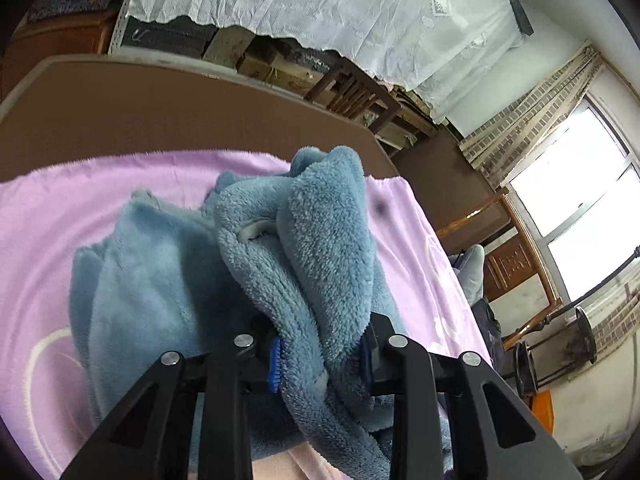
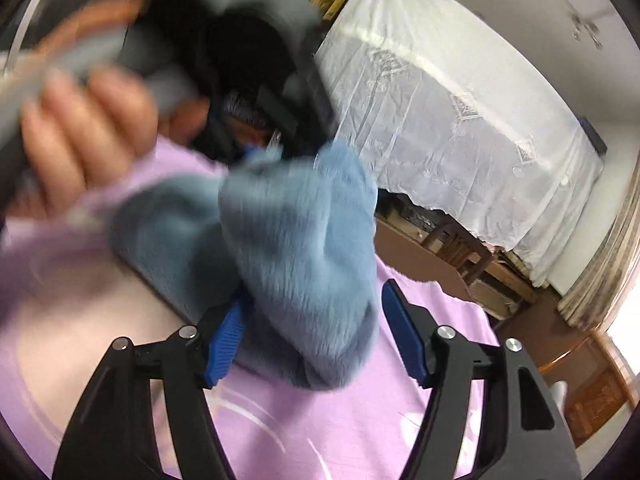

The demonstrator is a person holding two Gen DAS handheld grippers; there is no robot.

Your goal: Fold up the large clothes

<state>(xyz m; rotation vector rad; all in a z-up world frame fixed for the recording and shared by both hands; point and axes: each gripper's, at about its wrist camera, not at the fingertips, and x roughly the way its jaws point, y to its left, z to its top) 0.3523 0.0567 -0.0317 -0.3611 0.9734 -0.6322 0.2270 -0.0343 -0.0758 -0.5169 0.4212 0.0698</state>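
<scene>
A fluffy blue fleece garment [image 1: 168,280] lies bunched on a lilac sheet [image 1: 60,216]. My left gripper [image 1: 320,354] is shut on a thick fold of it, which rises up between the blue pads. In the right wrist view, blurred by motion, the same blue garment [image 2: 304,240] hangs between the fingers of my right gripper [image 2: 316,344]. Its jaws stand wide apart, and the right pad [image 2: 404,336] is clear of the cloth. The person's hand [image 2: 88,132] shows at the upper left.
A brown table top [image 1: 160,112] lies beyond the sheet. A wooden chair [image 1: 352,88] and stacked boxes stand under a white lace cloth [image 1: 320,4]. A window [image 1: 580,184] and wooden furniture are at the right. A dark-clothed person [image 2: 240,64] is behind the garment.
</scene>
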